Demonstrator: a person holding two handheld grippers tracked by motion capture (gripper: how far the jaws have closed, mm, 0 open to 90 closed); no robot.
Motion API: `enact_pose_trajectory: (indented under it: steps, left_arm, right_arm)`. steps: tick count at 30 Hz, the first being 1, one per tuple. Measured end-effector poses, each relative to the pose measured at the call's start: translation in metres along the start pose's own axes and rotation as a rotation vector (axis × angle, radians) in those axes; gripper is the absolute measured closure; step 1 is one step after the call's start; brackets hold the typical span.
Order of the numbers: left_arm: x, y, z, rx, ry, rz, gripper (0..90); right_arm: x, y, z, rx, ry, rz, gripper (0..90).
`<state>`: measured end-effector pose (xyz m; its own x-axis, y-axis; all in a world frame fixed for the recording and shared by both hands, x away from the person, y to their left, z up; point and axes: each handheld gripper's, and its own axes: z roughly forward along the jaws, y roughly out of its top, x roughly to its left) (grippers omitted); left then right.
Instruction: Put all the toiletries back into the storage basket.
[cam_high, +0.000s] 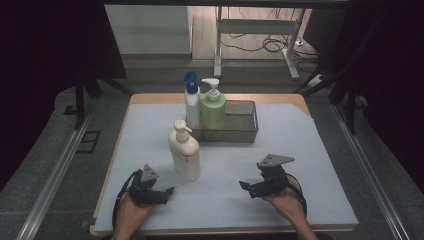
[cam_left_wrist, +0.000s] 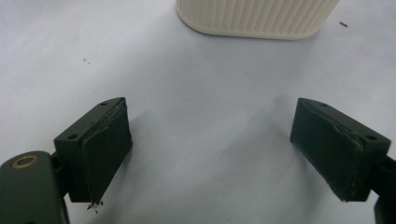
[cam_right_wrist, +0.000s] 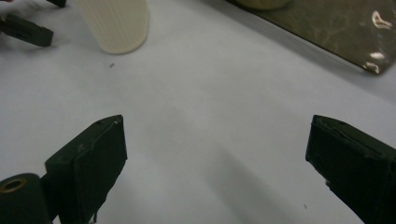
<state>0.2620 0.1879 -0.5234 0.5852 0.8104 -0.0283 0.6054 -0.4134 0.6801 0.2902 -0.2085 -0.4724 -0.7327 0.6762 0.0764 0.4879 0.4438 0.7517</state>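
cream bottle (cam_high: 185, 150) right of left gripper (cam_high: 169, 192) (near)

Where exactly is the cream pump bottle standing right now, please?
In the high view the cream pump bottle stands upright on the blue mat, left of centre, just in front of the wire basket and nearest the left gripper.

Cream pump bottle (cam_left_wrist: 258, 17) cut by top edge in left gripper view; mesh basket (cam_right_wrist: 327, 28) cropped in right gripper view.
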Motion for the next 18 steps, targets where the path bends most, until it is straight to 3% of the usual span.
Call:
enact_pose_trajectory:
  steps: [18]
  left_arm:
    - [0.0,0.0,0.0,-0.002,0.003,-0.001,12.1]
  right_arm:
    - [0.028,0.047,0.019,-0.046,0.066,-0.06,7.1]
